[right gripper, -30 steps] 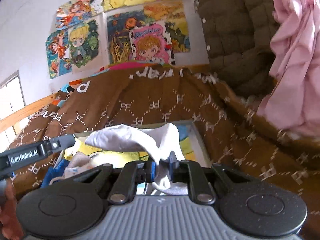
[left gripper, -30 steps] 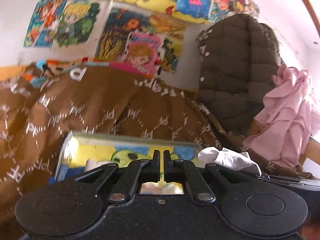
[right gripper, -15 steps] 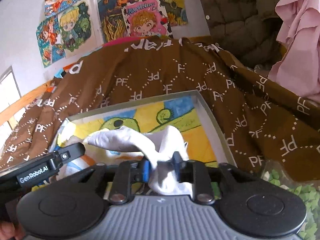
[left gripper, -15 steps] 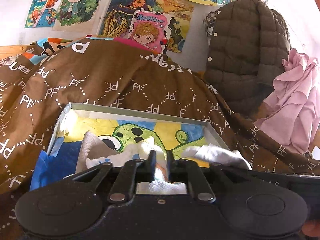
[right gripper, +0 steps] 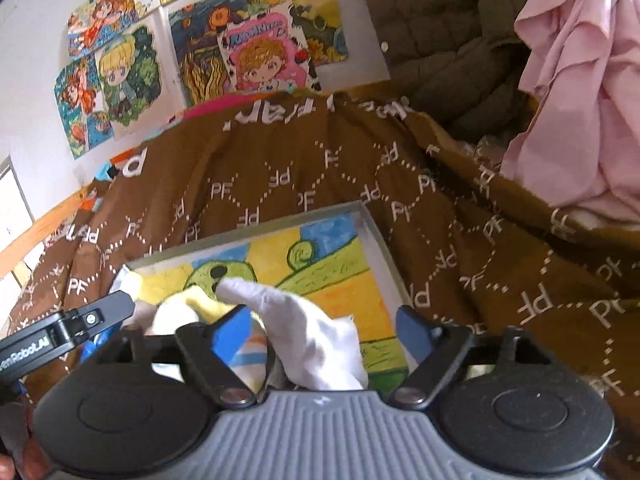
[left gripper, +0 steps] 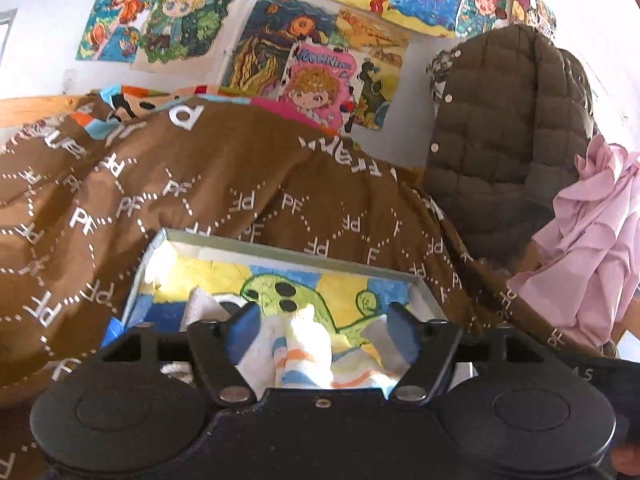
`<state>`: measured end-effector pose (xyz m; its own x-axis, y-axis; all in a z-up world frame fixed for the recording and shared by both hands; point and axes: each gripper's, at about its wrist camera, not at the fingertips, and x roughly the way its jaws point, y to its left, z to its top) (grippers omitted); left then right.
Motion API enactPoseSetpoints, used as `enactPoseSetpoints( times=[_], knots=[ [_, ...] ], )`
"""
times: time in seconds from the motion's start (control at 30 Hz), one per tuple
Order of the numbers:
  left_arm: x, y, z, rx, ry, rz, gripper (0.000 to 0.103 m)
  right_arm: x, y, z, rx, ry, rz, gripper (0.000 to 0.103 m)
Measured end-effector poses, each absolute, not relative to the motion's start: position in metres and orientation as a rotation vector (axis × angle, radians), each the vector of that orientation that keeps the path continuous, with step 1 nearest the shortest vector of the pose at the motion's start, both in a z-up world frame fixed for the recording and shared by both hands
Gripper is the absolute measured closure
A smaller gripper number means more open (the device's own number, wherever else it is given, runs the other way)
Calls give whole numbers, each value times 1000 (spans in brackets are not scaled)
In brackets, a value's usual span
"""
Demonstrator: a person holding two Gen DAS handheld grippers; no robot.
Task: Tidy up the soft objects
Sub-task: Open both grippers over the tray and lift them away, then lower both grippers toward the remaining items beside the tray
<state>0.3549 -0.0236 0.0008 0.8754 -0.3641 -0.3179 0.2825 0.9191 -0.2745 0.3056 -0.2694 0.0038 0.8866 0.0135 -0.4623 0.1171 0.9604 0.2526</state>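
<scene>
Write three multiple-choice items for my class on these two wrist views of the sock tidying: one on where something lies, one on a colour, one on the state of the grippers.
1. Where does the white sock lie?
A. in the painted box
B. on the pink garment
C. hung on the wall

2. What colour is the blanket under the box?
A. grey
B. brown with white PF letters
C. plain green

3. How do the two grippers stand?
A. both shut on socks
B. left shut, right open
C. both open

Answers:
1 A: the sock rests over the dinosaur drawing inside the box rim, beside the striped sock.
2 B: brown cloth with white lettering surrounds the box in both views.
3 C: the left gripper and the right gripper each show blue pads spread wide, touching nothing.
</scene>
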Motion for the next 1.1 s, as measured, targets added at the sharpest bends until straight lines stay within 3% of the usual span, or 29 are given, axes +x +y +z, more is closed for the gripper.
enactPoseSetpoints(
  times=[0.23, 0.77, 1.1],
  knots=[
    [331, -18, 29, -244, 323, -310, 2, 283, -279, 34, 305, 423, -58, 0],
    [226, 5, 83, -248, 191, -270, 1, 185, -249, 91, 198, 314, -68, 0],
    [143, 28, 78, -241, 85, -204, 1, 127, -235, 94, 205, 276, 4, 0]
  ],
)
